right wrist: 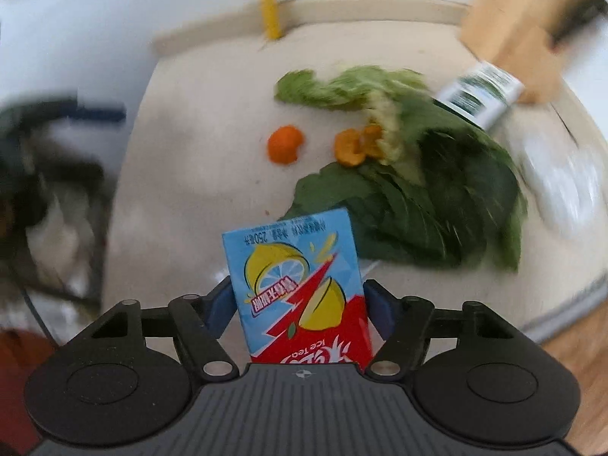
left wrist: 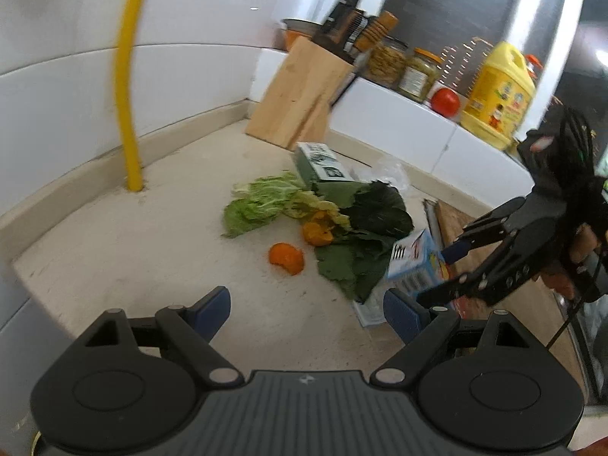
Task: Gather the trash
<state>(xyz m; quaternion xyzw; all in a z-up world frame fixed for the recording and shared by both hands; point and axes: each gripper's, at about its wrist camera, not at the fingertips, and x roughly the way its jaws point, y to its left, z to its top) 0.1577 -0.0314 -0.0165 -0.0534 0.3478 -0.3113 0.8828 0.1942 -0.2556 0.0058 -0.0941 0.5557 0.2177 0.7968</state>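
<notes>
A blue and red ice tea carton (right wrist: 300, 292) stands between the pads of my right gripper (right wrist: 298, 298), which is shut on its sides. In the left wrist view the same carton (left wrist: 414, 262) sits tilted in the right gripper (left wrist: 440, 271) at the right of the pile. On the beige counter (left wrist: 152, 250) lie pale cabbage leaves (left wrist: 258, 205), dark green leaves (left wrist: 364, 235), two orange peels (left wrist: 287, 259) (left wrist: 317, 231) and a green box (left wrist: 323, 167). My left gripper (left wrist: 307, 300) hangs open over bare counter in front of the peels, holding nothing.
A yellow pipe (left wrist: 127, 95) rises from the counter at the back left. A wooden knife block (left wrist: 300, 95) leans in the corner. Jars (left wrist: 418, 72), a tomato (left wrist: 445, 100) and a yellow bottle (left wrist: 497, 95) stand on the white ledge. Clear plastic wrap (right wrist: 562, 182) lies right of the leaves.
</notes>
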